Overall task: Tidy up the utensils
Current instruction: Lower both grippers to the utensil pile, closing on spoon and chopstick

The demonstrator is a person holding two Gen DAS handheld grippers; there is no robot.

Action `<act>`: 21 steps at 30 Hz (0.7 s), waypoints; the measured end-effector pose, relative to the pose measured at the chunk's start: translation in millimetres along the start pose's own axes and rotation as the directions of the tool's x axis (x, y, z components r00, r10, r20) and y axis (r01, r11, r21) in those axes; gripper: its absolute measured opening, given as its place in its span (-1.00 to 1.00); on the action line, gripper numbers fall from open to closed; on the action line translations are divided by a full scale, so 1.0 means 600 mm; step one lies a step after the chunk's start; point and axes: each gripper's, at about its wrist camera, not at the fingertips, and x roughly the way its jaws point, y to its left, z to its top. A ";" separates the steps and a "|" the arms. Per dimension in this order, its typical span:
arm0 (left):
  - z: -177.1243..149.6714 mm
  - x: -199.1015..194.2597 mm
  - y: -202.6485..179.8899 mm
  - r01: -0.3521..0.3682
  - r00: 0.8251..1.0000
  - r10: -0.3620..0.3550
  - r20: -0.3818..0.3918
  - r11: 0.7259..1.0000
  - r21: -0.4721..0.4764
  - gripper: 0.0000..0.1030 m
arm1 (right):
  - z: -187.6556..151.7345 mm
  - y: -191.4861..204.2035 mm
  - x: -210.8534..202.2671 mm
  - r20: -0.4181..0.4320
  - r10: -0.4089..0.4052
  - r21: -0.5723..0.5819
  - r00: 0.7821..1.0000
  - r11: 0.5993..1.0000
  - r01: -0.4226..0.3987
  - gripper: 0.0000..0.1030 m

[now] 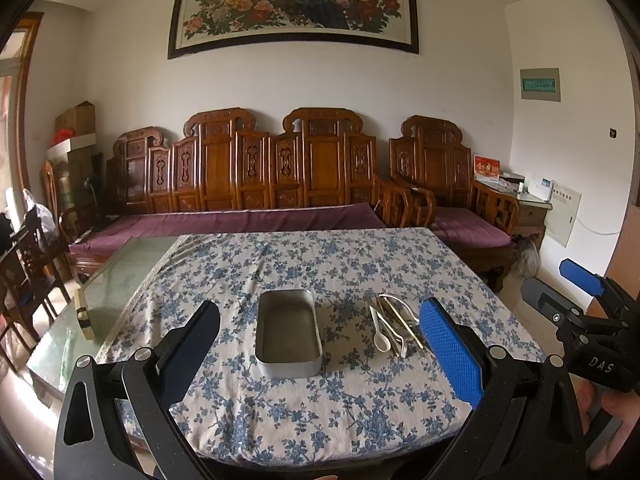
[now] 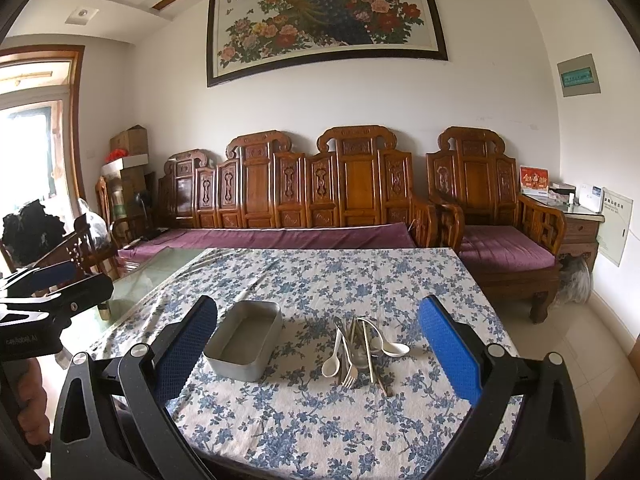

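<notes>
Both grippers hang over the near edge of the blue-flowered tablecloth [image 1: 320,400], jaws spread wide and holding nothing: left gripper [image 1: 320,344], right gripper [image 2: 318,350]. Between the left jaws lies the rectangular grey metal tin [image 1: 289,334]; the heap of white spoons, metal fork and chopsticks [image 2: 362,350], just beside the tin, lies between the right jaws, untouched.
</notes>
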 end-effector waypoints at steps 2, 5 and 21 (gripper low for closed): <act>-0.004 0.011 0.003 0.003 1.000 -0.004 -0.016 1.000 -0.002 0.88 | -0.002 -0.002 0.007 -0.010 -0.002 0.000 1.000 1.000 0.002 0.95; -0.011 0.034 0.006 0.008 0.999 -0.008 -0.048 1.000 -0.003 0.88 | -0.009 -0.004 0.020 -0.028 -0.007 0.001 1.000 1.000 0.007 0.95; -0.065 0.222 -0.004 0.101 0.968 -0.101 -0.232 0.995 -0.010 0.88 | -0.085 -0.093 0.190 -0.216 -0.008 -0.056 0.976 0.998 -0.004 0.58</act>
